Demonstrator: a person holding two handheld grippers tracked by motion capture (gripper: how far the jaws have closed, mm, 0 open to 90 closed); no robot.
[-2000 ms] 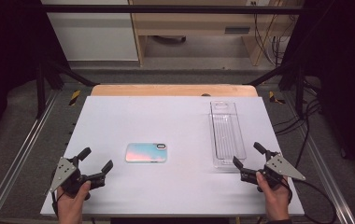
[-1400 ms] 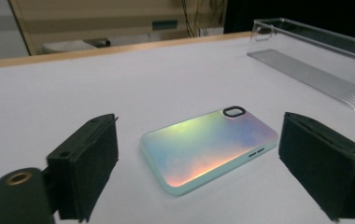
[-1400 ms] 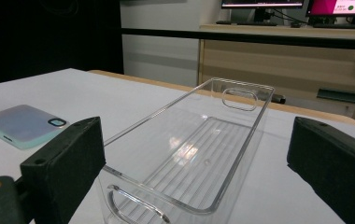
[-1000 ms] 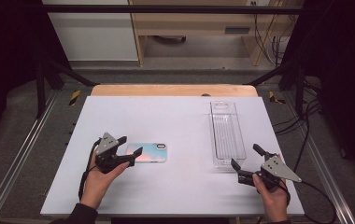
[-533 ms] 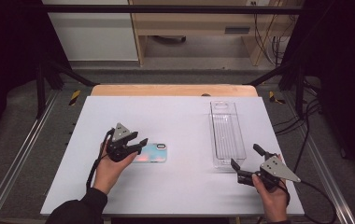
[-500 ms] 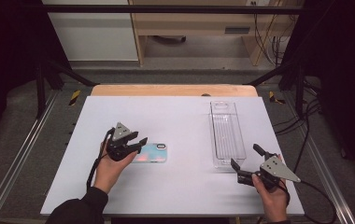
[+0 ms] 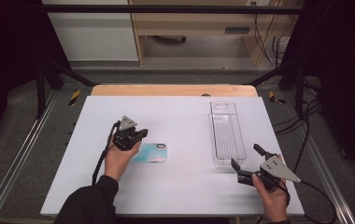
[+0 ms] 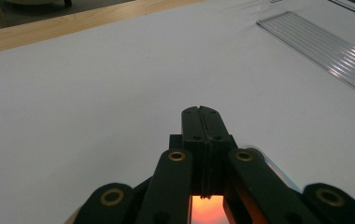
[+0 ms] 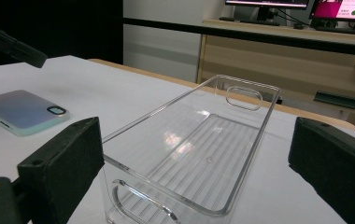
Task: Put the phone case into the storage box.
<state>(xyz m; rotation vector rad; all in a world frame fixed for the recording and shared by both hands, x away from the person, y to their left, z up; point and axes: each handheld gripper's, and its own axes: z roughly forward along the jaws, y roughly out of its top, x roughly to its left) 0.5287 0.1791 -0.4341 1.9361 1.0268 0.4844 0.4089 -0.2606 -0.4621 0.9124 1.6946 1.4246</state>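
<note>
Left hand-held gripper (image 7: 136, 135), newly arrived, over phone's (image 7: 150, 152) left end.

White table (image 7: 175, 186) with a phone (image 7: 151, 153) and clear tray (image 7: 227, 135).

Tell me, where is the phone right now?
In the high view the phone lies flat on the white table, left of the clear tray, its left end under the shut left gripper.
</note>
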